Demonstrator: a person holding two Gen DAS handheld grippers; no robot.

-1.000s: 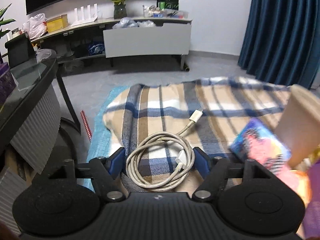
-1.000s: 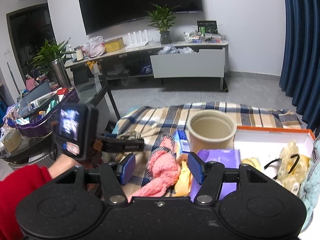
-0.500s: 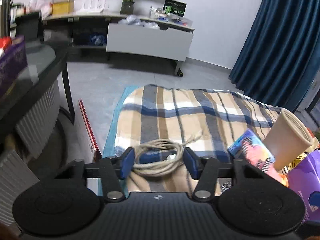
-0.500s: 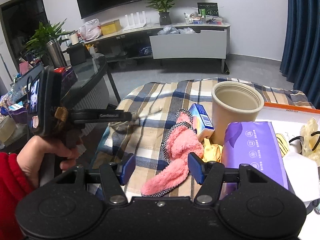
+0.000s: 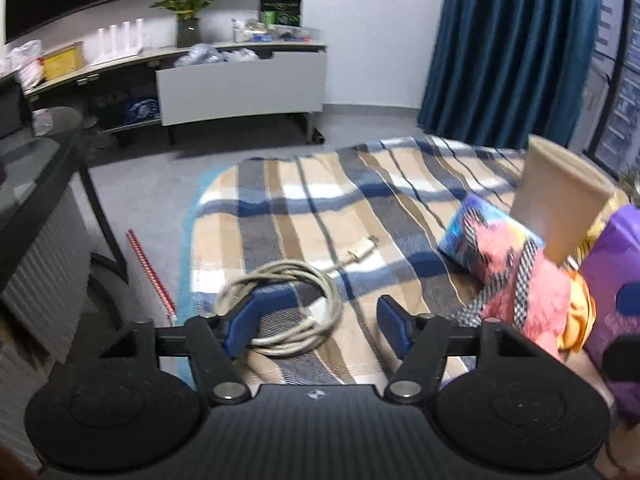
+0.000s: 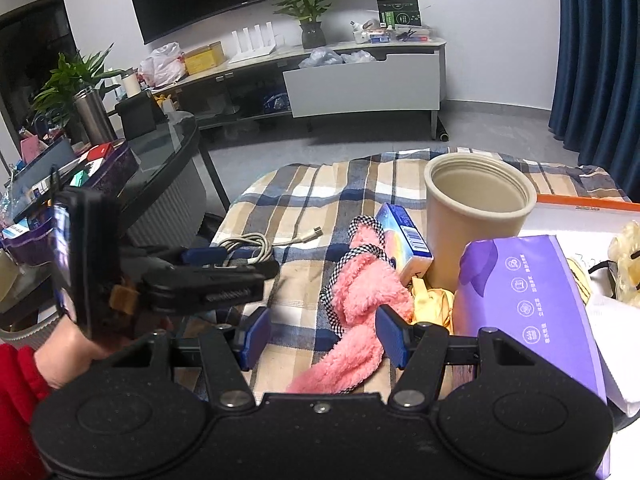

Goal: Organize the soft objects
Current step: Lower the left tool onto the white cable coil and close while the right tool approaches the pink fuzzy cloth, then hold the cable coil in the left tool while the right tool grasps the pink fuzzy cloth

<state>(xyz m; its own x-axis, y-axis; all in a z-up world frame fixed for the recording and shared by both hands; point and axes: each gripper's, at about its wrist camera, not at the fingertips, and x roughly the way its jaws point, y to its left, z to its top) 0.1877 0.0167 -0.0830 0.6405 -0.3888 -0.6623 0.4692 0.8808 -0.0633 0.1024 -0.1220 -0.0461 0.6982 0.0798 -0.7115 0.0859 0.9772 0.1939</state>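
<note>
Left gripper [image 5: 316, 320] low over the plaid beige-and-blue blanket [image 5: 312, 208], jaws opening, left blue pad poked inside the coiled grey-white charging cable [image 5: 280, 308], nothing pinched. Cable loose on the blanket, well left of the tall beige paper cup [image 6: 476, 216]. Right gripper [image 6: 320, 336] half open, gripping nothing, jaws either side of the fluffy pink cloth with checked trim [image 6: 356, 300]. Cloth just left of the cup, touching the small blue carton [image 6: 404, 236]. Purple tissue pack [image 6: 532, 304] right of the cup.
</note>
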